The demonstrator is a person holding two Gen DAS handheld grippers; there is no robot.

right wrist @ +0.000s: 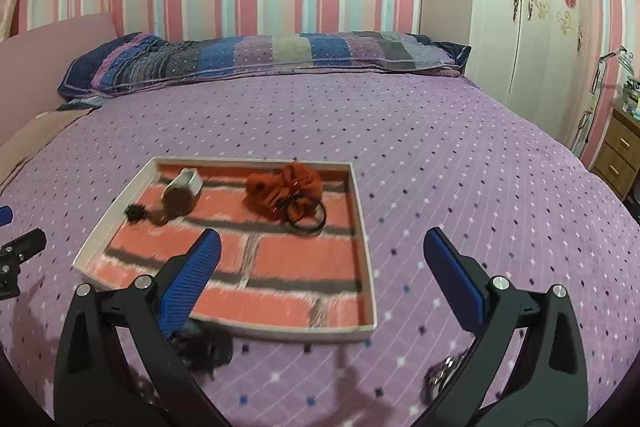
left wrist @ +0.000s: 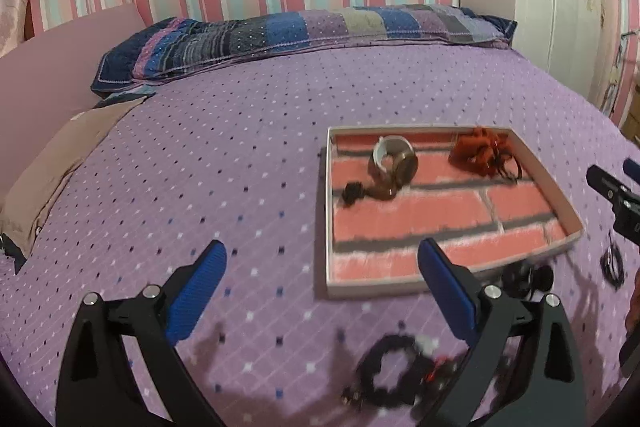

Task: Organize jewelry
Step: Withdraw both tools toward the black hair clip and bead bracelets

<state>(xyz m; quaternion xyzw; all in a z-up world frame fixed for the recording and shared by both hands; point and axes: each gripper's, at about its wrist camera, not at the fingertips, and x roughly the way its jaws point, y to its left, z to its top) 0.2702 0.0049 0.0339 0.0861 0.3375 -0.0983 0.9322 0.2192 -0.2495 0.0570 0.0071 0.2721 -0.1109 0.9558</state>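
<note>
**A:** Left wrist view: left gripper (left wrist: pixel 322 263) spread wide, nothing between the blue pads (left wrist: pixel 196 293). Black beaded bracelet (left wrist: pixel 386 373) lies on the purple bedspread (left wrist: pixel 240 155) low between the fingers, closer to the right one, not touched. Tray (left wrist: pixel 326 211) with the brick-pattern liner sits ahead and to the right of the tips; its near corner is behind the right finger.

**B:** Tray contents?

**A:** Gold-and-white bangle (left wrist: pixel 394 157) and a brown-and-black piece (left wrist: pixel 370 191) at the far left, orange scrunchie (left wrist: pixel 478 149) with black hair ties (left wrist: pixel 508 167) at the far right. Another dark bracelet (left wrist: pixel 612 263) on the bedspread, right of the tray.

**B:** Right side?

**A:** Right wrist view: right gripper (right wrist: pixel 322 259) also released, empty. Tray ahead and left, left pad overlapping its near edge. Dark bead cluster (right wrist: pixel 204 347) just beneath the left finger, a metallic piece (right wrist: pixel 444 375) by the right finger; too blurred to identify. Left gripper's tip shows at far left.
</note>
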